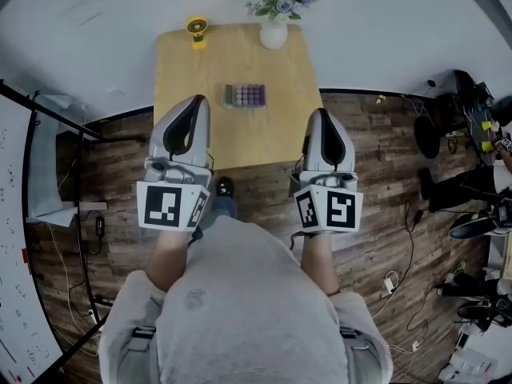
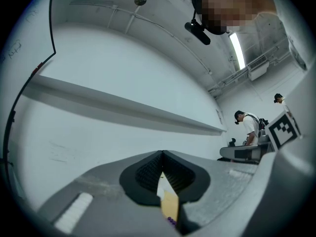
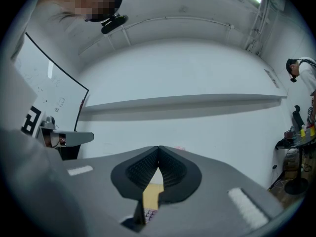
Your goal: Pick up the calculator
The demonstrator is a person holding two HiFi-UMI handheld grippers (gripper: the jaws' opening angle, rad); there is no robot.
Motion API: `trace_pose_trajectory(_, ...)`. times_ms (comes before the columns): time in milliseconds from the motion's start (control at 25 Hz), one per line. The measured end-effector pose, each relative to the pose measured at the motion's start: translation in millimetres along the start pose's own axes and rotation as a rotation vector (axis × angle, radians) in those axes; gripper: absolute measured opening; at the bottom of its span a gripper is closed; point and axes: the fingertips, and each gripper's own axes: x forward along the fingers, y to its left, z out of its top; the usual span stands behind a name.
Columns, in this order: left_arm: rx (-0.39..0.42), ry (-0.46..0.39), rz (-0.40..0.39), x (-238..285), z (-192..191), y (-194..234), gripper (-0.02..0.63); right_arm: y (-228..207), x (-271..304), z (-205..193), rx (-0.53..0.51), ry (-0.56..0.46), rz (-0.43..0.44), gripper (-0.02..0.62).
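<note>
The calculator (image 1: 245,96), grey with purple keys, lies flat near the middle of a small wooden table (image 1: 184,70) in the head view. My left gripper (image 1: 197,101) hangs over the table's near left edge, shut and empty, to the left of the calculator. My right gripper (image 1: 319,114) is at the near right edge, shut and empty, to the calculator's right. In the left gripper view the left gripper (image 2: 162,153) has its pads together, with a sliver of table and purple keys (image 2: 171,220) below. The right gripper (image 3: 158,148) shows the same in its own view, with purple keys (image 3: 150,214) low in the gap.
A white vase of flowers (image 1: 274,32) stands at the table's far right corner, a small yellow object (image 1: 197,30) at the far left. A whiteboard on a stand (image 1: 24,214) is at the left; cables and chairs (image 1: 468,190) fill the floor at right. Another person (image 2: 247,127) stands far off.
</note>
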Motion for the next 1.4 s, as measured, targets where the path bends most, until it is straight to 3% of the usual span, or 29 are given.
trace_pose_trajectory(920, -0.057, 0.085, -0.016, 102.1, -57.3, 82.6, 0.004, -9.3, 129.6, -53.2, 0.020, 0.099, -0.033, 0.002)
trace_pose_trajectory(1120, -0.068, 0.151, -0.022, 115.2, -83.7, 91.7, 0.003, -9.7, 145.9, -81.5, 0.055, 0.180, -0.018, 0.002)
trace_pose_trajectory(1400, -0.122, 0.305, -0.037, 127.9, -143.1, 98.5, 0.003, -2.9, 162.0, -144.5, 0.091, 0.388, 0.030, 0.002)
